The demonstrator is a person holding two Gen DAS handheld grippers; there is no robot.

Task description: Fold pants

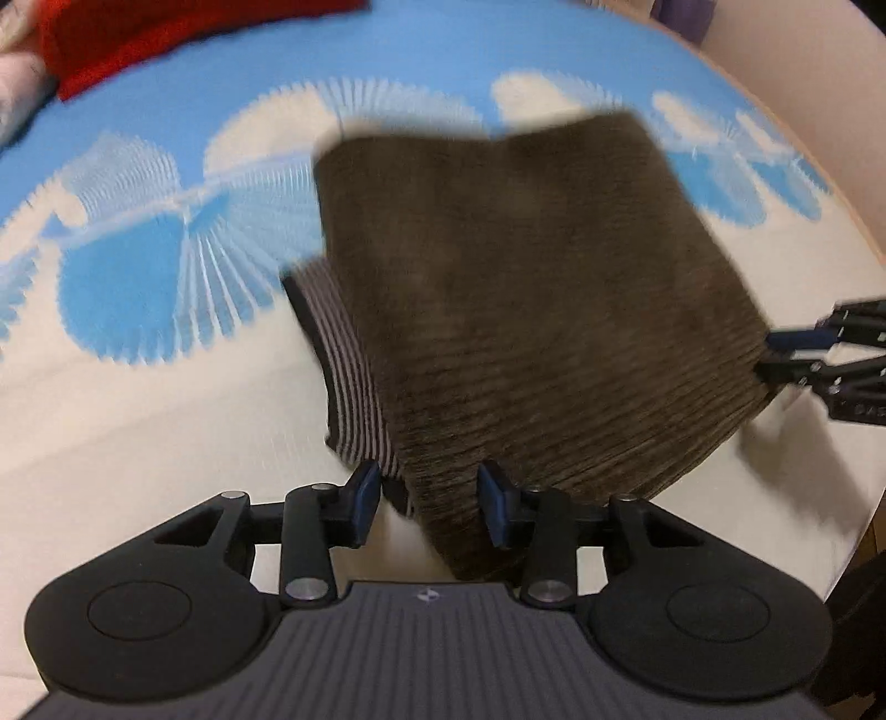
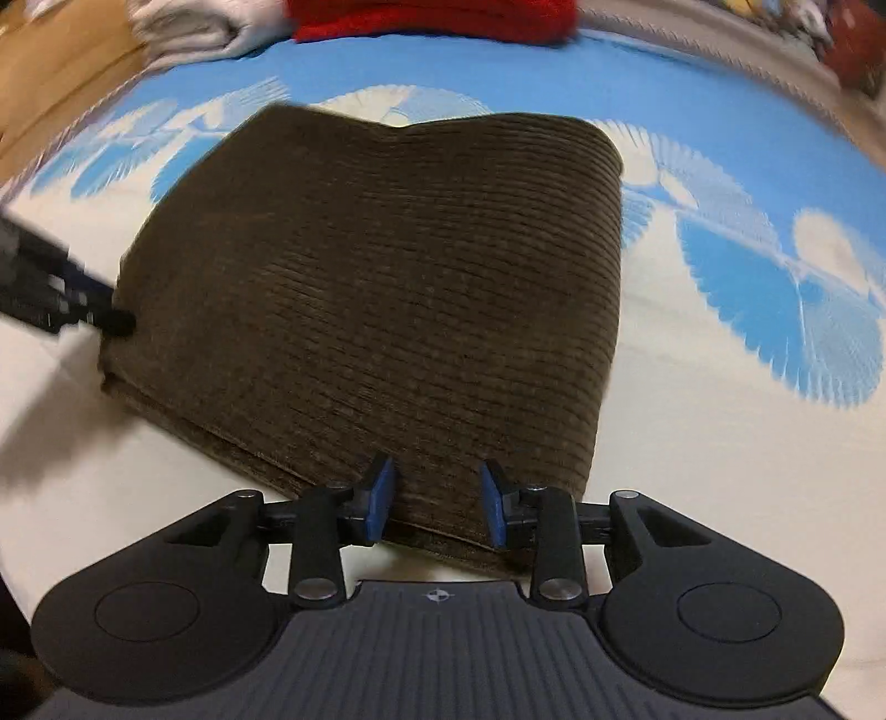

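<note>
The brown corduroy pants (image 1: 526, 310) lie folded into a thick rectangle on the blue and white patterned cloth; a striped lining (image 1: 349, 354) shows at their left edge. My left gripper (image 1: 429, 507) has its jaws apart, with the near corner of the pants between the pads. In the right wrist view the pants (image 2: 387, 299) fill the middle. My right gripper (image 2: 437, 507) also has its jaws apart around the near folded edge. Each gripper shows in the other's view: the right gripper (image 1: 797, 354) at the pants' right edge, the left gripper (image 2: 105, 318) at their left edge.
A red garment (image 1: 138, 39) lies at the far edge of the cloth; it also shows in the right wrist view (image 2: 432, 19). A pale grey garment (image 2: 188, 27) lies beside it. The surface edge (image 1: 819, 127) curves along the right side.
</note>
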